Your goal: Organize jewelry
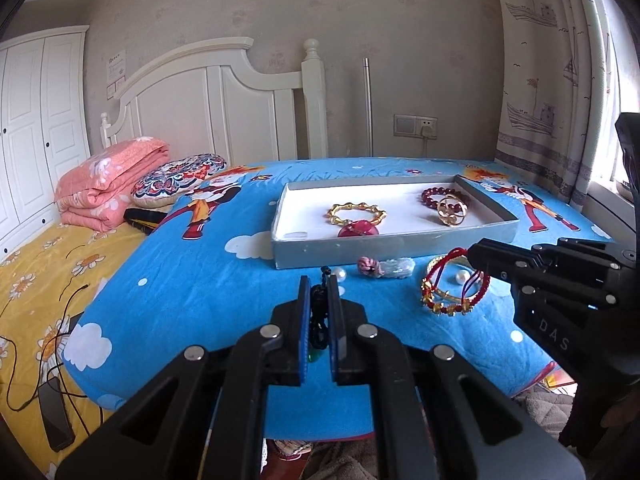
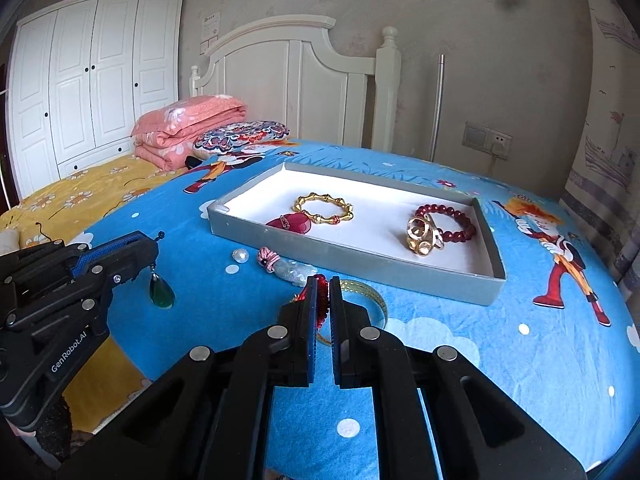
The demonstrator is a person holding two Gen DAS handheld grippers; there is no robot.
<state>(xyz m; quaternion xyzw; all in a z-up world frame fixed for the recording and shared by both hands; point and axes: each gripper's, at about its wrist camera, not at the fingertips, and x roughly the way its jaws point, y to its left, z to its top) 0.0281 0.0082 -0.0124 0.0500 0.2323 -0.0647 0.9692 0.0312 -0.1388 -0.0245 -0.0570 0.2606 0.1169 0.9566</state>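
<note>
My left gripper (image 1: 320,280) is shut on a black cord; its green teardrop pendant (image 2: 162,292) hangs under the left gripper (image 2: 154,242) in the right wrist view. My right gripper (image 2: 324,280) is shut on a red string bracelet (image 1: 478,292) with gold beads, seen beneath the right gripper (image 1: 474,254) low over the blue sheet. Behind both lies a grey tray (image 1: 392,244) (image 2: 360,256) lined in white. In it are a gold bamboo bangle (image 1: 357,205), a red pendant (image 1: 358,228), a red bead bracelet (image 1: 430,196) and a gold ornament (image 1: 450,214).
Loose on the sheet before the tray: two pearls (image 1: 340,275) (image 1: 463,278), a pink knot with a pale charm (image 1: 384,268) and a gold bangle (image 2: 372,292). A folded pink quilt (image 1: 108,176) and a cushion (image 1: 180,176) sit far left; a phone (image 1: 56,416) with cables lies on the yellow sheet.
</note>
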